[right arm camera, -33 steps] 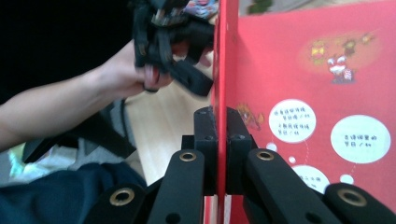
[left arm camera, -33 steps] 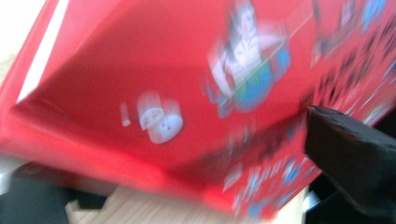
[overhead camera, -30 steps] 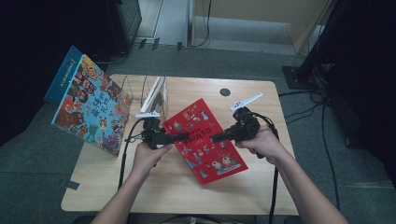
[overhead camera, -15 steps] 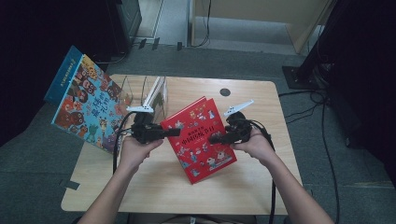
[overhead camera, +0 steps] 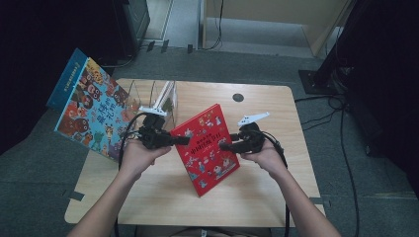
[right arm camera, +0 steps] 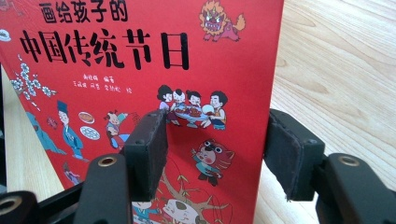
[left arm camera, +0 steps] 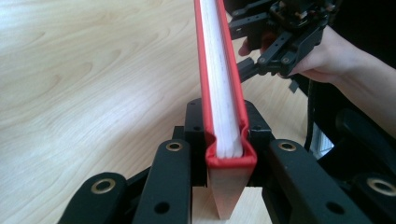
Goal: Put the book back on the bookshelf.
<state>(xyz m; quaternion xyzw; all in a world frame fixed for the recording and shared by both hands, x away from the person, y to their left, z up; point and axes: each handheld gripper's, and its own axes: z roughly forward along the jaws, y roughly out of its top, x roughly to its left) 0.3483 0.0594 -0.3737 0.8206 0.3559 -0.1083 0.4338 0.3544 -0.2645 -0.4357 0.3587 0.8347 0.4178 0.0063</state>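
- The red book [overhead camera: 207,148], flat on the table [overhead camera: 276,197] a second ago, now stands tilted on its lower edge.
- Left gripper [overhead camera: 182,141], jaws just closed, clamps the book's edge.
- Right gripper [overhead camera: 223,146], jaws just opened, straddles the opposite edge, pads apart.
- The book's lower corner is cut off in the left gripper view.

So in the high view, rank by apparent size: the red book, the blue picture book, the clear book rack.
1. Blue picture book, though it looks raised nearer the camera, so unsure.
2. Red book, a close second.
3. Clear book rack, smallest and partly hidden.
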